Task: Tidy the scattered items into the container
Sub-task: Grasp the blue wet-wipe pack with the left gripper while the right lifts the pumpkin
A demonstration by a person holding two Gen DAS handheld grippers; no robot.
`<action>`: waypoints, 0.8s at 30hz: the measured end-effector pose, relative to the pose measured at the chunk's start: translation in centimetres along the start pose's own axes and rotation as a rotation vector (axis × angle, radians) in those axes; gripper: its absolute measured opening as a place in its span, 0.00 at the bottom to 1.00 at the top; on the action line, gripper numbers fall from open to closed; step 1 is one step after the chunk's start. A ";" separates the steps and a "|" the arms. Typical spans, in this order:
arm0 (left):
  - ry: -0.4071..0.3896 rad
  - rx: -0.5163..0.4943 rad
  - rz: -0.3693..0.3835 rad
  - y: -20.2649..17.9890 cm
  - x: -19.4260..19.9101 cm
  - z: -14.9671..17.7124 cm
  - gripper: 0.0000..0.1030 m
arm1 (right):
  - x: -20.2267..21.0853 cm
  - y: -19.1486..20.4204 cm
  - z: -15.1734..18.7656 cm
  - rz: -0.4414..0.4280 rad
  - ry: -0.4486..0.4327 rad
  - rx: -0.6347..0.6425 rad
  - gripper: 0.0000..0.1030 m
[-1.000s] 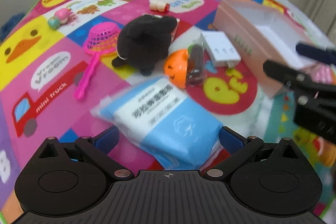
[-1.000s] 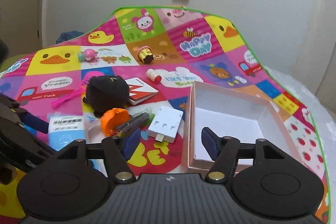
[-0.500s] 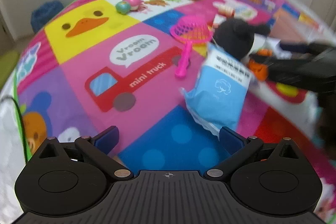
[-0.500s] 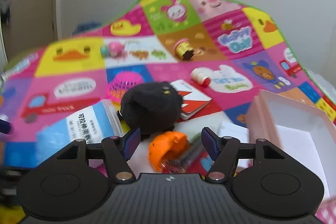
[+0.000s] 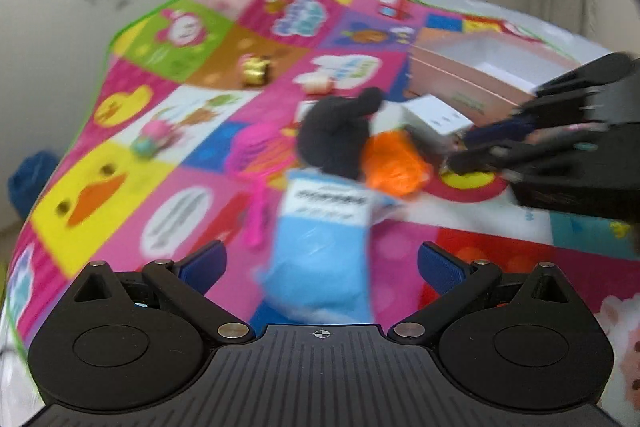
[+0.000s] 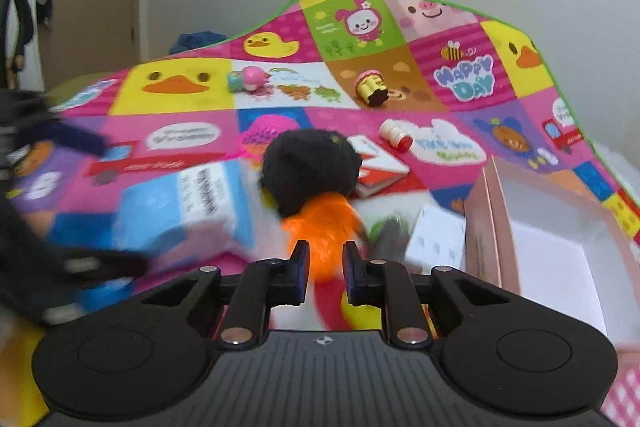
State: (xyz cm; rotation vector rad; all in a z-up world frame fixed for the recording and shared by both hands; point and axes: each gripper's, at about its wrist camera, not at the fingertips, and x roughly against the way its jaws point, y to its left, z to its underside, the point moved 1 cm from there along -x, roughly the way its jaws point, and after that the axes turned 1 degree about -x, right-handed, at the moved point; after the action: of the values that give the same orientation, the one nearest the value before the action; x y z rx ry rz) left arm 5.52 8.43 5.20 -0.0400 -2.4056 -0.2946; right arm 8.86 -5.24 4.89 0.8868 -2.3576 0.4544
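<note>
My right gripper (image 6: pixel 325 267) just snapped its jaws nearly together with nothing pinched; the orange toy (image 6: pixel 322 225) sits just ahead of its tips. My left gripper (image 5: pixel 322 265) is spread wide, the blue pack (image 5: pixel 324 247) lying loose between its fingers. The pink box (image 6: pixel 560 239) is off to the right gripper's right.
</note>
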 end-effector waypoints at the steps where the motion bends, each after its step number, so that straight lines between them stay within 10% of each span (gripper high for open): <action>1: -0.001 -0.010 -0.008 -0.4 -0.6 -0.2 1.00 | 0.9 0.0 0.5 -0.013 0.007 -0.001 0.17; 8: 0.085 0.009 -0.030 -0.6 -4.3 0.0 0.98 | 3.7 -0.6 1.7 0.007 0.006 0.003 0.22; 9: 0.097 0.037 -0.030 -0.1 -4.3 0.1 0.91 | 3.7 -0.8 1.5 0.008 0.001 -0.018 0.30; 10: 0.116 0.062 -0.030 0.5 -4.2 0.4 0.60 | 3.4 -1.0 1.2 0.012 -0.008 -0.031 0.33; 15: 0.155 0.087 -0.023 2.3 -1.7 2.1 0.59 | 0.3 -0.2 -0.4 0.032 -0.061 0.013 0.54; 21: 0.216 0.133 0.034 2.9 2.4 4.8 0.60 | -6.4 1.1 -2.1 0.041 -0.001 0.000 0.55; 24: 0.218 0.101 0.055 2.4 3.9 5.7 0.78 | -9.2 1.5 -2.2 0.089 0.036 0.036 0.62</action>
State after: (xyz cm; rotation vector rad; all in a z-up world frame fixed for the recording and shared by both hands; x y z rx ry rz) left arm -0.87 11.80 4.09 -0.0265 -2.1959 -0.1438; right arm 14.34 1.41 0.79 0.7857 -2.3699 0.5450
